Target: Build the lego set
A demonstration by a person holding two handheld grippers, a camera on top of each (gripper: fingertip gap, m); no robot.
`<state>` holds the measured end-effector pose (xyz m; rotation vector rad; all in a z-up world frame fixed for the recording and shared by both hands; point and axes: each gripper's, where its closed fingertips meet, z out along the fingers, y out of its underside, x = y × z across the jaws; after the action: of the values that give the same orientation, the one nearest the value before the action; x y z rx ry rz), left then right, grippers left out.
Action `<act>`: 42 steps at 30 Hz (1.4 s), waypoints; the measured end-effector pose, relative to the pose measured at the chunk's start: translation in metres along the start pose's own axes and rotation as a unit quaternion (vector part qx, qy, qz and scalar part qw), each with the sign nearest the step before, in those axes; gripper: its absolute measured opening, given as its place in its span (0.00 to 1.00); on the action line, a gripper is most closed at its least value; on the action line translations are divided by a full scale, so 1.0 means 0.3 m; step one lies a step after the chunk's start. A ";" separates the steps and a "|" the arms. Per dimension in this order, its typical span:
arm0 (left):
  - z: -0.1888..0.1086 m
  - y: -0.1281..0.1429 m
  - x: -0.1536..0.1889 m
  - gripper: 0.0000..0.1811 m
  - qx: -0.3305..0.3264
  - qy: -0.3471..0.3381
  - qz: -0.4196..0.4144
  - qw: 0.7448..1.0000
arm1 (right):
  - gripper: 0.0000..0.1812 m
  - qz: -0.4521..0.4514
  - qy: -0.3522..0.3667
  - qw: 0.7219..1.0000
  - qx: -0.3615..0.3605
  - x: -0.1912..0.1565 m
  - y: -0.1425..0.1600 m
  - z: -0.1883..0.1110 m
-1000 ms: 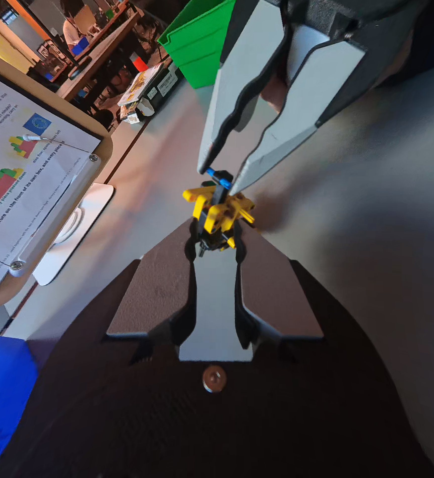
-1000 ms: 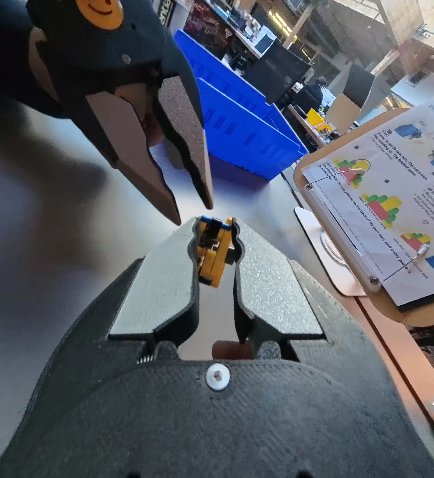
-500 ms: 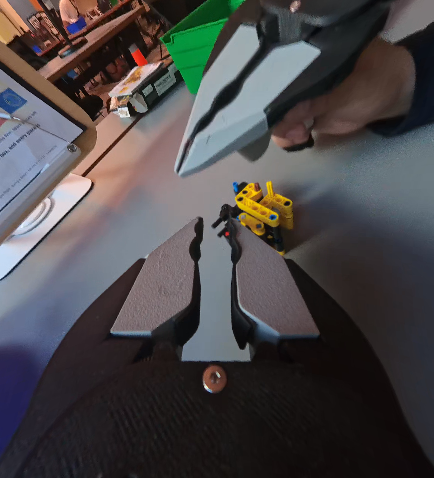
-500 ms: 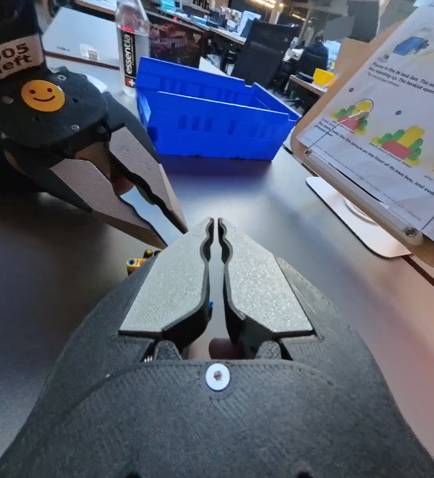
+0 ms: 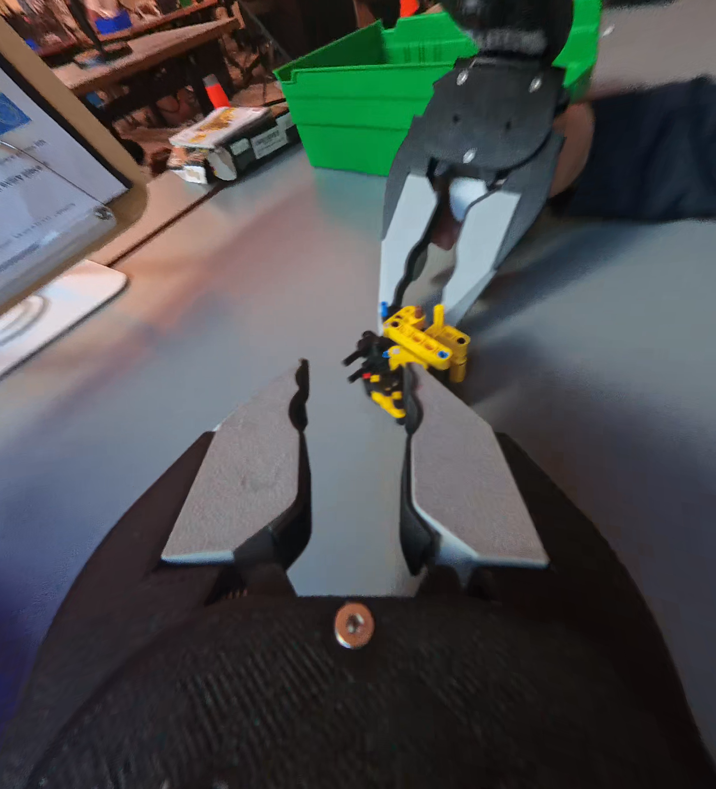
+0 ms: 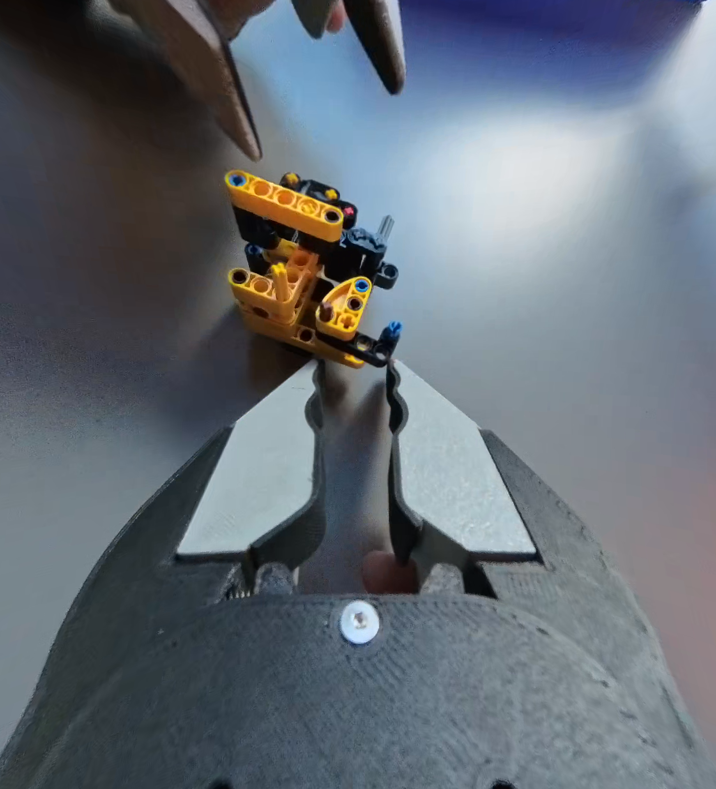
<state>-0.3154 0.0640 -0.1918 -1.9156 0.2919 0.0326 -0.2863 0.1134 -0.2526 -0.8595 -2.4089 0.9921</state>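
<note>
Instruction board (image 5: 14,179) cut off at left edge, print blurred. Green bin (image 5: 356,98) partly behind right gripper (image 5: 418,311). Left gripper (image 6: 326,124) cropped by top edge in right wrist view. Blue bin (image 6: 539,17) probably, smeared.

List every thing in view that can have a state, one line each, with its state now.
Left gripper: open, empty, just short of the model.
Right gripper: open, empty, tips at the model's near edge.
Lego model: part-built, resting on the table, held by neither gripper.
Green bin: upright, open top, contents hidden.
Instruction sheet: propped on its stand.
</note>
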 end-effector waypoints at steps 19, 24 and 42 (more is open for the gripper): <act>-0.090 -0.122 -0.040 0.20 0.074 -0.045 0.017 0.996 | 0.21 0.030 0.003 0.998 0.051 0.005 -0.077 -0.070; 0.012 -0.085 0.123 0.13 0.001 0.004 0.083 0.997 | 0.11 0.026 -0.060 0.997 0.049 -0.064 -0.072 -0.051; 0.107 0.009 0.153 0.12 -0.103 -0.075 0.353 0.927 | 0.01 0.124 -0.115 0.985 0.040 -0.097 -0.077 0.008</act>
<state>-0.2677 0.0841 -0.2133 -1.9043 0.8893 0.7106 -0.2752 0.0797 -0.2410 -1.0890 -2.4694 1.3401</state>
